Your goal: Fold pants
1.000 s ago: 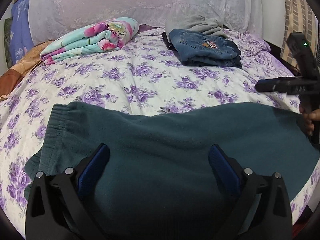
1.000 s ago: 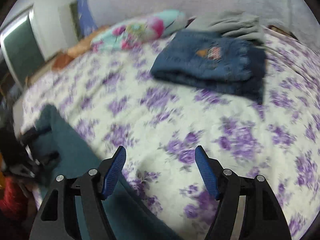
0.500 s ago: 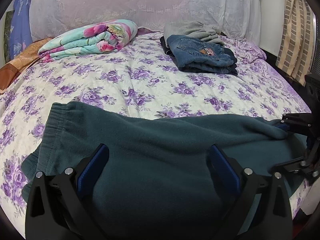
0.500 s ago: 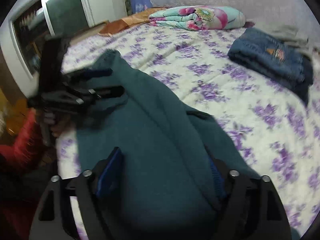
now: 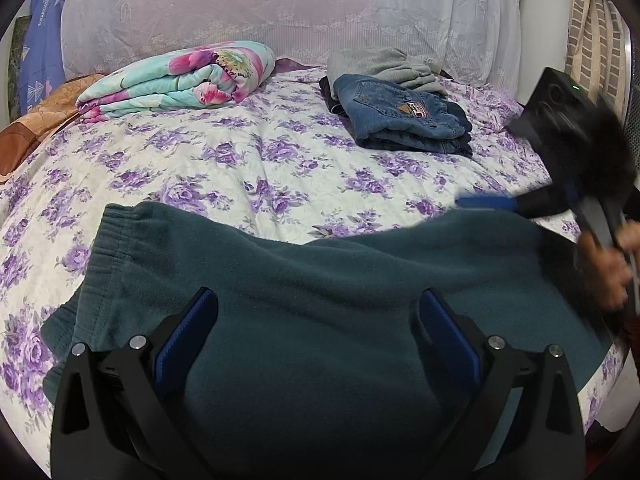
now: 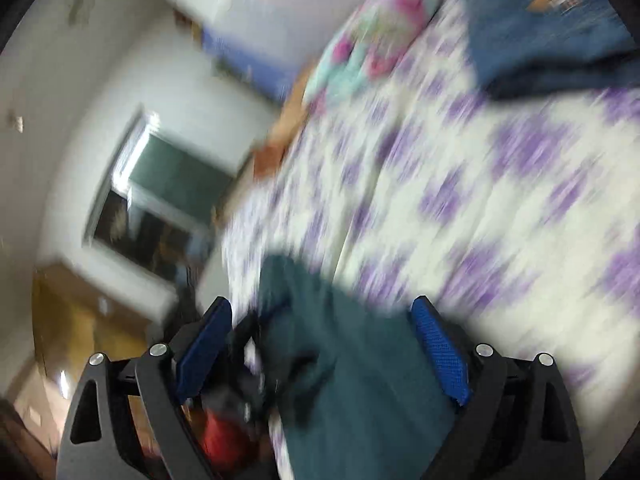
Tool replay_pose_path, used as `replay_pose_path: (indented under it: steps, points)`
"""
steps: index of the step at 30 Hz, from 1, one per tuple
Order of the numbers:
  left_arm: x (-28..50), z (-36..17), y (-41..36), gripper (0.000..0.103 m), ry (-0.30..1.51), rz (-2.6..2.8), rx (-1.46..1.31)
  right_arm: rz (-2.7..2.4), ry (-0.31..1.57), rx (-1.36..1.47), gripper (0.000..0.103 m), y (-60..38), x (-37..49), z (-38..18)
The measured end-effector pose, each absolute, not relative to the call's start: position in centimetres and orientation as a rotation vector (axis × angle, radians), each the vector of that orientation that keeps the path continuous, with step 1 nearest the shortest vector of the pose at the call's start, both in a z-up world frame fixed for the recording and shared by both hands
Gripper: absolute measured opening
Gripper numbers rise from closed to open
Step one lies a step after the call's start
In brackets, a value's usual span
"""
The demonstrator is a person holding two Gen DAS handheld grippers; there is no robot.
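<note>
Orange cloth (image 5: 28,128): at the far left edge of the bed in your left wrist view, partly under the folded blanket's end.
Folded blanket (image 5: 180,76): floral, pink and turquoise, at the far left of the bedspread, well apart from the pants.
Bedspread (image 5: 248,152): white with purple flowers; it covers the bed and carries everything listed here.
Pants (image 5: 320,292): dark teal fleece, laid flat across the near edge of the bedspread. The elastic waistband (image 5: 108,240) lies at the left; the legs run toward the right edge.
Left gripper (image 5: 318,332): your jaws stand wide apart above the middle of the pants. Nothing is between the blue pads (image 5: 186,336); no fabric is pinched.
Grey garment (image 5: 380,64): folded at the far side of the bed, just behind the jeans.
Jeans (image 5: 404,116): folded blue denim with a leather patch, far right of centre, well apart from the pants.
Right gripper (image 5: 484,203): blurred at the right edge of your left wrist view, held in your hand (image 5: 608,264), one blue pad just above the leg end of the pants. In its own blurred view (image 6: 320,356) the jaws are spread wide and have just been opening; teal fabric lies below and between them, unpinched by either pad.
</note>
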State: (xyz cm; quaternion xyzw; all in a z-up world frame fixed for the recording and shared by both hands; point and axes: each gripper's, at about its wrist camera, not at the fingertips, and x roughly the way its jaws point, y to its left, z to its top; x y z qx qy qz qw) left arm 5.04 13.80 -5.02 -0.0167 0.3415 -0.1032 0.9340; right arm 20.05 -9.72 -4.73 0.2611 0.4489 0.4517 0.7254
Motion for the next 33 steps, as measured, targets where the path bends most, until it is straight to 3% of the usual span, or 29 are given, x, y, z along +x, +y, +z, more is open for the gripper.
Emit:
replay_pose_path:
  steps: [7, 14, 23, 27, 33]
  points:
    - [5.1, -5.0, 13.8, 0.098, 0.699, -0.210, -0.033, 0.926, 0.958, 0.692, 0.092, -14.3, 21.0, -4.8]
    - [5.0, -5.1, 13.8, 0.098, 0.701, -0.208, -0.032, 1.024, 1.079, 0.339, 0.092, -9.1, 16.7, -4.2]
    - [4.9, -5.0, 13.8, 0.099, 0.694, -0.211, -0.040, 1.068, 1.065, -0.061, 0.093, -4.8, 10.3, -5.0]
    - [4.9, -5.0, 13.9, 0.098, 0.692, -0.212, -0.046, 1.031, 1.021, 0.038, 0.093, -5.3, 12.3, -4.5]
    - [4.8, -4.8, 14.1, 0.098, 0.682, -0.221, -0.062, 1.115, 1.126, 0.257, 0.100, -4.8, 15.3, -6.4]
